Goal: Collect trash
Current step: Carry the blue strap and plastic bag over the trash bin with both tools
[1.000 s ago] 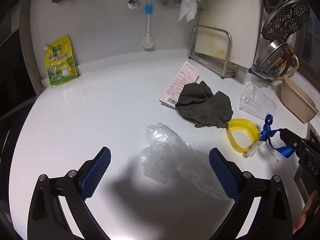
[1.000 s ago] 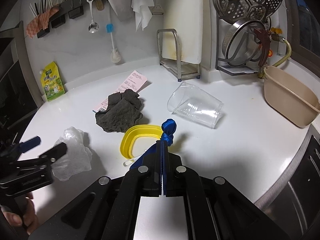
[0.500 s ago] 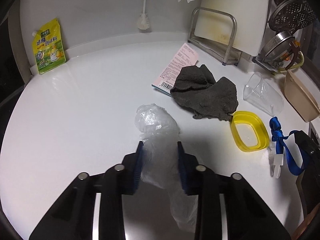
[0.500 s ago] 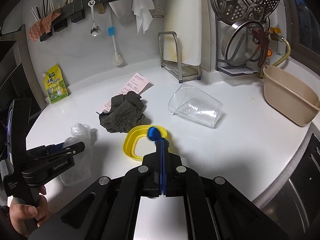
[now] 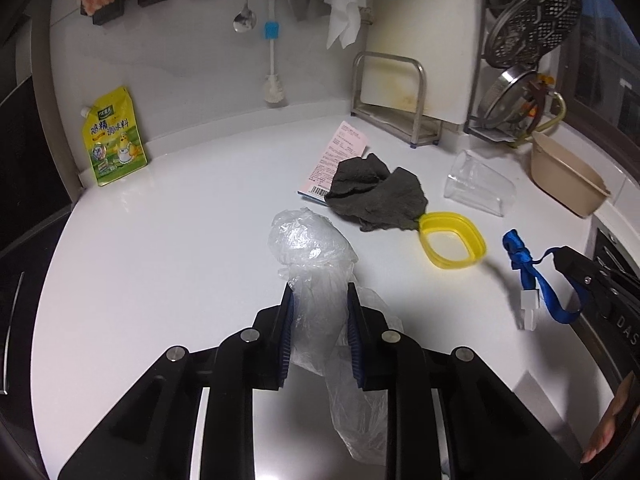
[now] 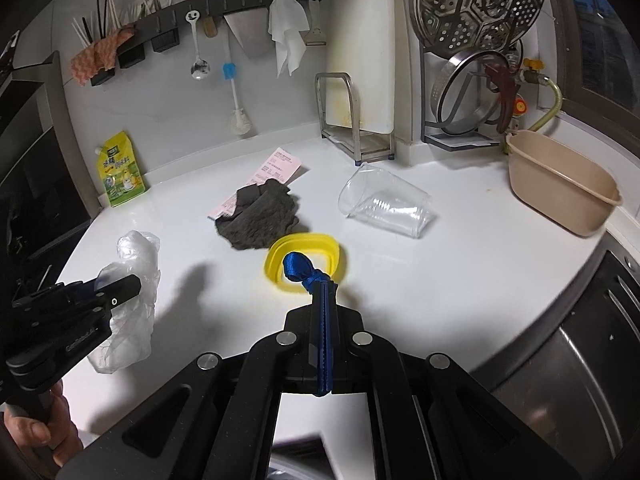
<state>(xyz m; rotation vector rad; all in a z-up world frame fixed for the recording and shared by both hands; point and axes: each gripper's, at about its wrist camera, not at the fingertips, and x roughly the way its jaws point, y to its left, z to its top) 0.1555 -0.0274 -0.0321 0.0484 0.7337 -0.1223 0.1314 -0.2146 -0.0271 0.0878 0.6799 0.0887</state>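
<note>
My left gripper [image 5: 320,300] is shut on a crumpled clear plastic bag [image 5: 310,244] and holds it above the white counter [image 5: 180,216]; the bag also shows in the right wrist view [image 6: 134,256], hanging from the left gripper [image 6: 120,288]. My right gripper [image 6: 325,288] is shut on a blue knotted ribbon [image 6: 300,268], lifted over the counter. The ribbon shows in the left wrist view [image 5: 524,260] with a small white tag [image 5: 530,306] hanging from it. A dark grey rag [image 5: 380,196], a pink receipt [image 5: 340,152], a yellow lid ring [image 5: 452,240] and a tipped clear cup [image 5: 480,188] lie on the counter.
A beige tub [image 6: 560,188] stands at the right. A cutting board rack [image 6: 352,120] and a pot rack [image 6: 472,100] stand at the back. A yellow seasoning pouch [image 5: 114,136] leans on the wall. Utensils hang on a rail [image 6: 224,0]. The counter edge [image 6: 560,300] curves at the right.
My left gripper shut on the plastic bag and lifted it off the counter. My right gripper rose with the blue ribbon, whose white tag now hangs free.
</note>
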